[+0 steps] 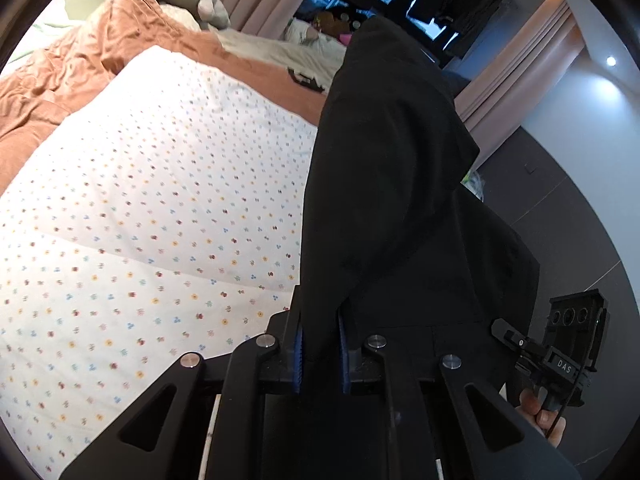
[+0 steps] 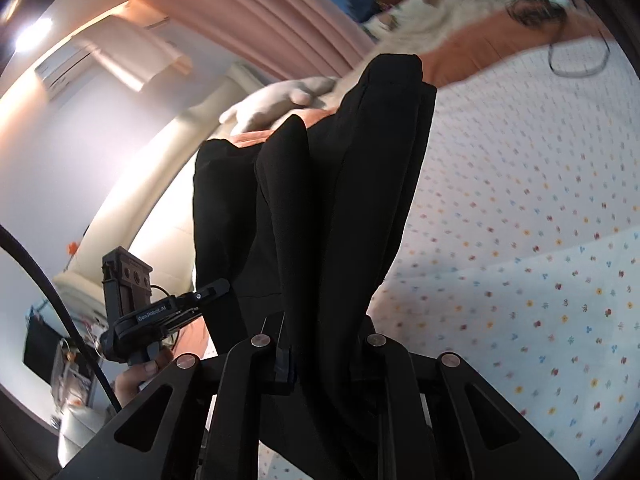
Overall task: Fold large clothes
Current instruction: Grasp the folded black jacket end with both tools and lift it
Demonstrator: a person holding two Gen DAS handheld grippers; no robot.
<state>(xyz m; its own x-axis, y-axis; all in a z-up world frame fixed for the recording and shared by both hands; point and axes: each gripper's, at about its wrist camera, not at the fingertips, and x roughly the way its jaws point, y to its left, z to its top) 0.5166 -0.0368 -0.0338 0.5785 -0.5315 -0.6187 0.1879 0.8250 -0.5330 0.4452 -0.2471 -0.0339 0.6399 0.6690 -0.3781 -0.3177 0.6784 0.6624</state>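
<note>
A black garment [image 1: 392,184] hangs bunched above the floral-sheeted bed [image 1: 140,208], pinched between the closed fingers of the left gripper [image 1: 320,354]. The right gripper [image 2: 320,354] likewise clamps its folds, which rise away from its fingers.

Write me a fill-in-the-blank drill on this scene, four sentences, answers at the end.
1. The garment pinched by the left gripper is ____ in colour.
2. The right gripper is shut on the ____ garment as the left.
3. The white bedsheet below is printed with small ____.
4. Beyond the sheet lies a crumpled ____-coloured blanket.

Missing words: black; same; flowers; orange
</note>
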